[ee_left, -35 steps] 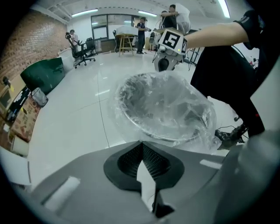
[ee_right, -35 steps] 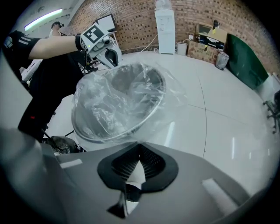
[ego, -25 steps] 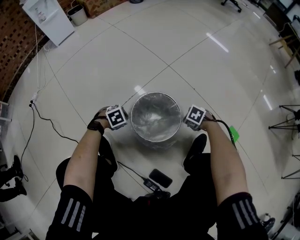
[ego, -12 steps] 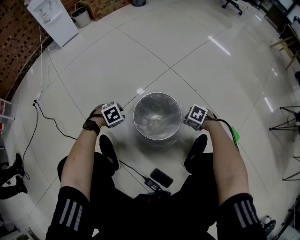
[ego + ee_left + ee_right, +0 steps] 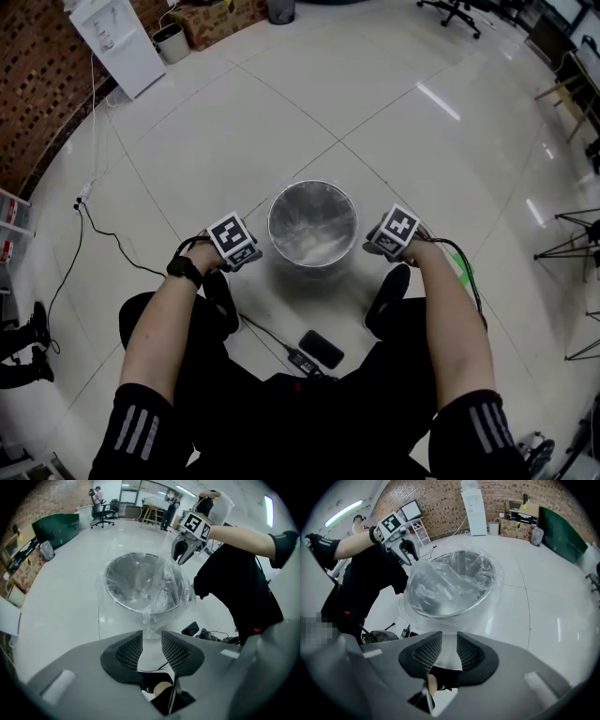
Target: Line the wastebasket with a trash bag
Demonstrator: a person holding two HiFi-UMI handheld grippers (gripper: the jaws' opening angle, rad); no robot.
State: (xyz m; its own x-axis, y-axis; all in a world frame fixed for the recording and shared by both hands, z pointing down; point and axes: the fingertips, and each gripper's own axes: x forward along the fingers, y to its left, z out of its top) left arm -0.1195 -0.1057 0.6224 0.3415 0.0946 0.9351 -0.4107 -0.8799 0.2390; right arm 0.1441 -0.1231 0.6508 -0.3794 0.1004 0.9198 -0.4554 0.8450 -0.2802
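Observation:
A round metal wastebasket (image 5: 314, 270) stands on the floor between the person's feet, lined with a clear trash bag (image 5: 312, 230) whose edge is folded over the rim. My left gripper (image 5: 246, 255) hangs at the basket's left, pointing down, jaws apart. A loose tip of the bag (image 5: 149, 629) reaches just to the fingertips of the left gripper (image 5: 151, 637), and the pads do not press on it. My right gripper (image 5: 382, 246) hangs at the basket's right, its jaws opening. In the right gripper view nothing is gripped in the right gripper (image 5: 449, 641), and the bag (image 5: 436, 585) lies ahead of it.
A black phone-like device (image 5: 321, 352) and a cable (image 5: 112, 248) lie on the tiled floor near the person's shoes (image 5: 220, 300). A white cabinet (image 5: 117, 37) and a small bin (image 5: 172, 42) stand far left. A green object (image 5: 466, 270) lies right of the right arm.
Both grippers have come up off the basket's sides. The left one has drawn a little away from the rim. The basket itself has stayed put.

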